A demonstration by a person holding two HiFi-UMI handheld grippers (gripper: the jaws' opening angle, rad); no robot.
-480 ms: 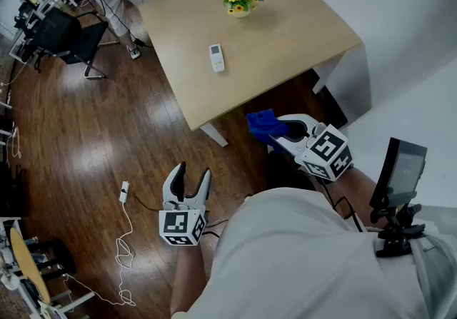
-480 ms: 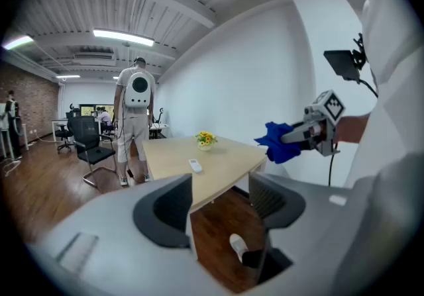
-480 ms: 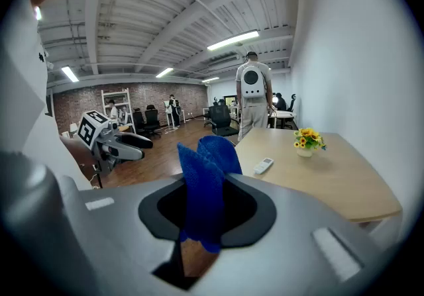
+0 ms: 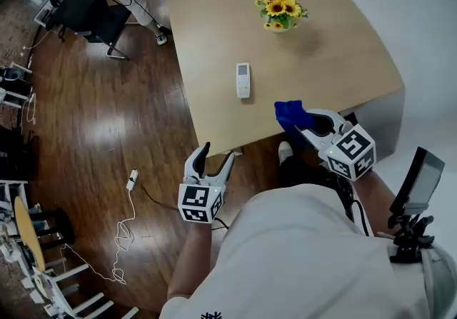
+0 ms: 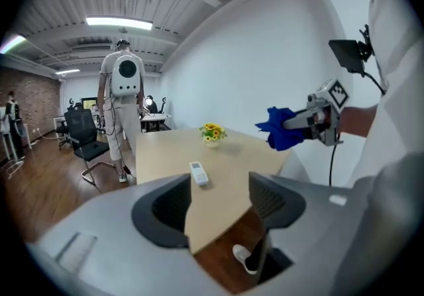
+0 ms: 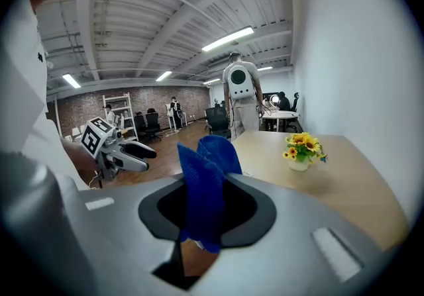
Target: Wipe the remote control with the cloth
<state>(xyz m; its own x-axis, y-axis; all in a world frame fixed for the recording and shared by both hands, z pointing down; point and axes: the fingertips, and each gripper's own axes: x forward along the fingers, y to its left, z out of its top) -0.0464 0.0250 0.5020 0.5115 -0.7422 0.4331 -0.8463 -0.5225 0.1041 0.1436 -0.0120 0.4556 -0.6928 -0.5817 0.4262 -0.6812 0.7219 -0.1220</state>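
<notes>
Right tool [image 4: 308, 123]: jaws pinch the blue cloth [image 4: 288, 112], which stands bunched up out of them, at the near edge of the tabletop [image 4: 214, 39]. Left tool [image 4: 218, 153]: jaws spread, nothing between them, held off the tabletop over the wooden floor [image 4: 107, 132]. Remote control [image 4: 243, 79]: flat mid-tabletop, apart from both tools. Flower pot [image 4: 280, 11] stands beyond it.

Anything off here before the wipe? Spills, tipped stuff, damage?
Nothing on the table stands out: the remote control lies flat, the flower pot is upright, and there is no spill. The one oddity is a loose white cable trailing over the floor beside the left gripper, possibly a trip hazard.
</notes>
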